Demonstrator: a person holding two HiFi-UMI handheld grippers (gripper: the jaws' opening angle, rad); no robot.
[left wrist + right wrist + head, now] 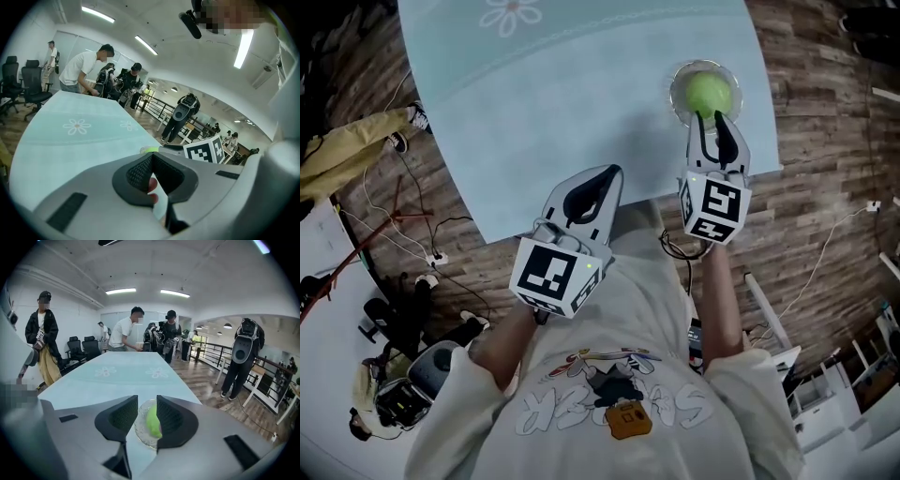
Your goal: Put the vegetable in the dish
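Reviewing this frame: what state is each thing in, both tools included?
Clear glass dish: upright, occupied.
Round green vegetable: lying inside that dish.
Left tool: shut, empty.
Right tool: jaws narrowly apart, nothing gripped.

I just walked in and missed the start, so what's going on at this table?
A person holds a gripper in each hand over a pale blue table. A green vegetable lies in a glass dish near the table's right edge. The right gripper hovers by the dish, its jaws slightly apart and holding nothing. The left gripper is shut and empty, away from the dish. The placing looks done.
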